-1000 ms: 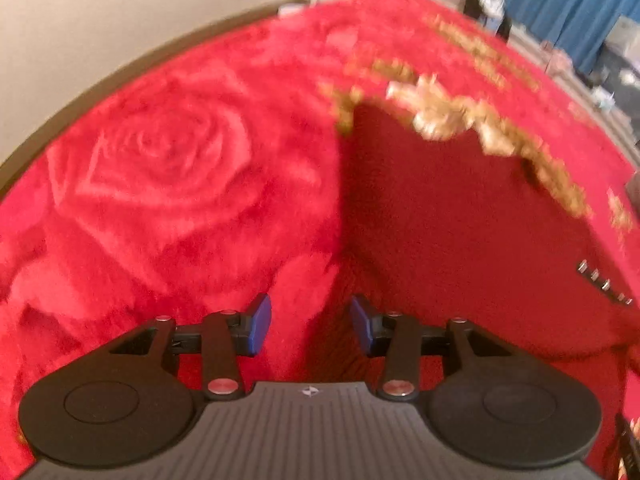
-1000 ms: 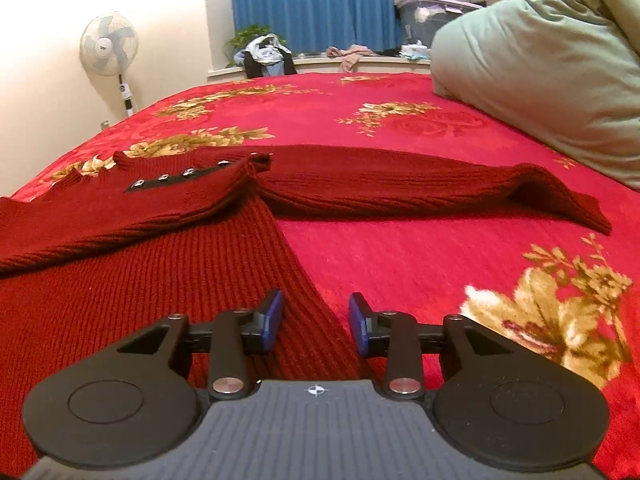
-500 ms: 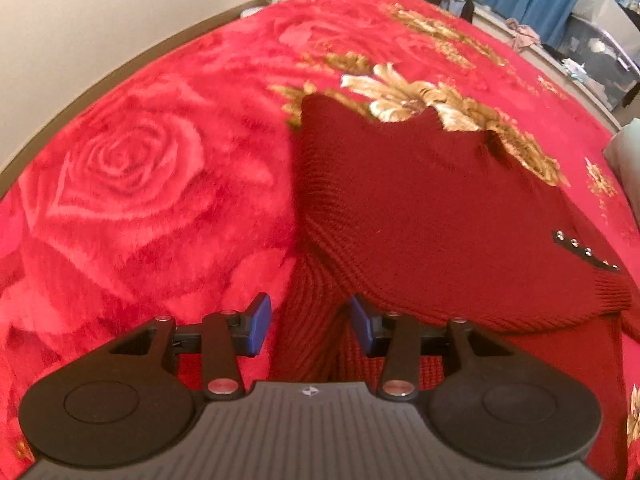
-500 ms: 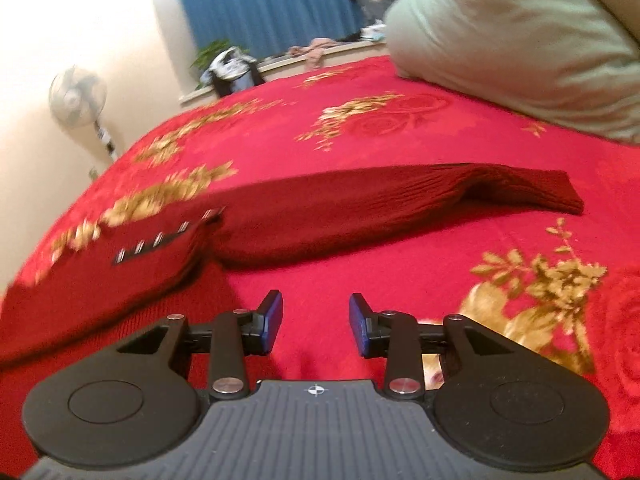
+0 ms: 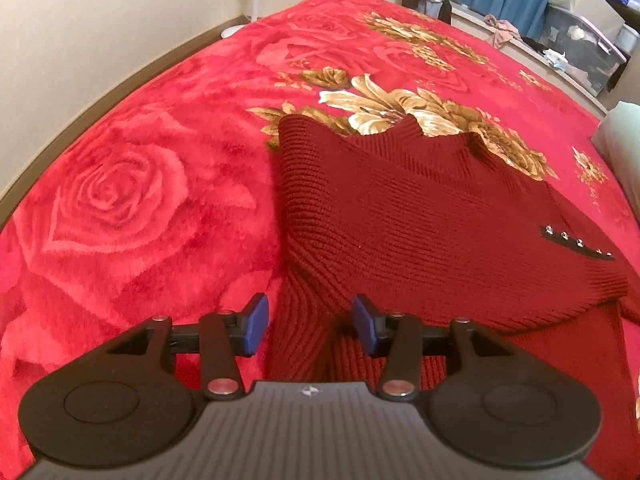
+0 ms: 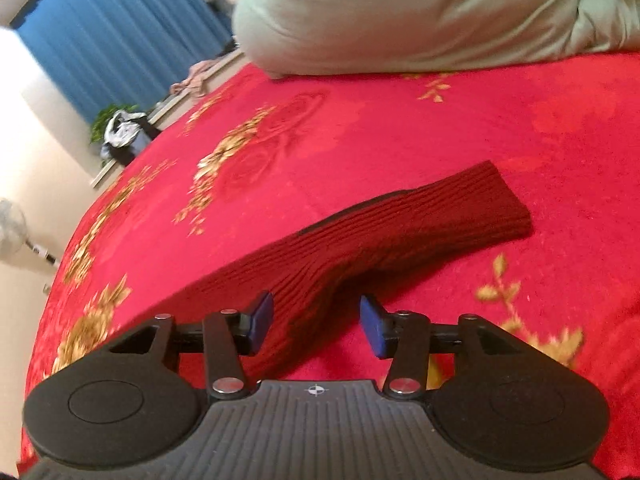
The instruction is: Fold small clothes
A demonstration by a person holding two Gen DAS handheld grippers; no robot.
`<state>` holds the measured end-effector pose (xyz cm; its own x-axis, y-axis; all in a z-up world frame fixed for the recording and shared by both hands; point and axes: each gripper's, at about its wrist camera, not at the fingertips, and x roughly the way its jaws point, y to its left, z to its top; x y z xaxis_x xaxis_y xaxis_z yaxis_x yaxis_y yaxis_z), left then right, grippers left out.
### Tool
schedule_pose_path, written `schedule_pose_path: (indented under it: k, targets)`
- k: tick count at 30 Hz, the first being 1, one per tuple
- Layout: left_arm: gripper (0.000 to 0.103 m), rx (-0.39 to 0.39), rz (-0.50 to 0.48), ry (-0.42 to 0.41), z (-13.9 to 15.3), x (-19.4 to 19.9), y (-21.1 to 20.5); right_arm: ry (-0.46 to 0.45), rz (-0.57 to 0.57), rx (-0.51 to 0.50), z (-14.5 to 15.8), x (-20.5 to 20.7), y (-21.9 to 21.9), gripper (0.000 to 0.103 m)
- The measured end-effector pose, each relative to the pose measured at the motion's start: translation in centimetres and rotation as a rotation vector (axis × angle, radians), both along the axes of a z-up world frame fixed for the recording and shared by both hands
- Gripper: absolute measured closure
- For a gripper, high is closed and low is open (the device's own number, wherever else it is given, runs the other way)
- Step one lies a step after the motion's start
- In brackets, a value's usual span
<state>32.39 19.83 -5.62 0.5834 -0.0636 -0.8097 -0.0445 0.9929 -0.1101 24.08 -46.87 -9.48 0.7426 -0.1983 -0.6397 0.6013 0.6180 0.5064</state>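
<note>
The left gripper [image 5: 308, 324] hovers with its blue pads spread wide and nothing between them, low over the near edge of the dark red sweater [image 5: 420, 220]; the right gripper [image 6: 316, 324] is just as wide apart and also holds nothing. Beneath both spreads the red rose-patterned blanket [image 5: 120, 200], the largest thing in either view. Only the left wrist view shows the sweater's folded body lying on the blanket, ribbed collar at the far side, with a black strip of small studs [image 5: 576, 242] near its right edge. Only the right wrist view shows the sleeve [image 6: 400, 224], stretched flat across the blanket toward a pale green pillow [image 6: 420, 12], its cuff well short of it.
</note>
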Motion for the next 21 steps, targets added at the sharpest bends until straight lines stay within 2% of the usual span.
schedule_pose_path:
  k: [3, 4, 5, 7, 9, 12, 13, 15, 16, 17, 18, 21]
  targets:
    - [0.051, 0.005, -0.009, -0.003, 0.0, 0.2, -0.2, 0.02, -0.037, -0.005, -0.1, 0.8, -1.0, 0.053]
    - [0.051, 0.008, -0.011, -0.005, 0.0, 0.3, -0.3, 0.027, -0.048, -0.008, 0.0, 1.1, -1.2, 0.058]
    - [0.051, 0.01, -0.01, -0.007, 0.0, 0.3, -0.3, 0.034, -0.059, -0.022, 0.1, 1.4, -1.3, 0.071]
    - [0.051, 0.011, -0.005, -0.008, 0.0, 0.4, -0.1, 0.058, -0.065, -0.067, 0.8, 2.3, -1.5, 0.082]
    - [0.051, 0.01, 0.005, -0.008, 0.1, 0.5, 0.2, 0.099, -0.085, -0.167, 2.2, 3.5, -0.9, 0.086]
    - [0.051, 0.007, 0.017, -0.017, 0.3, 0.7, 0.5, 0.11, -0.087, -0.432, 6.1, 5.9, 3.5, 0.088]
    - [0.051, 0.002, 0.021, -0.023, 0.5, 0.7, 0.6, 0.083, -0.059, -0.526, 7.6, 6.8, 5.9, 0.088]
    - [0.052, -0.019, 0.03, -0.046, 0.9, 0.6, 1.0, -0.03, 0.038, -0.63, 10.3, 7.9, 11.1, 0.089]
    - [0.063, -0.043, 0.029, -0.066, 1.2, 0.5, 1.2, -0.1, 0.107, -0.661, 11.4, 8.2, 14.1, 0.089]
    - [0.093, -0.075, 0.022, -0.087, 1.5, 0.5, 1.4, -0.178, 0.187, -0.684, 12.5, 8.2, 17.5, 0.089]
    - [0.103, -0.128, 0.009, -0.106, 1.8, 0.4, 1.7, -0.249, 0.26, -0.693, 13.2, 7.9, 20.4, 0.089]
    - [0.103, -0.286, -0.006, -0.132, 2.1, 0.2, 2.5, -0.44, 0.544, -0.656, 13.7, 6.3, 29.4, 0.089]
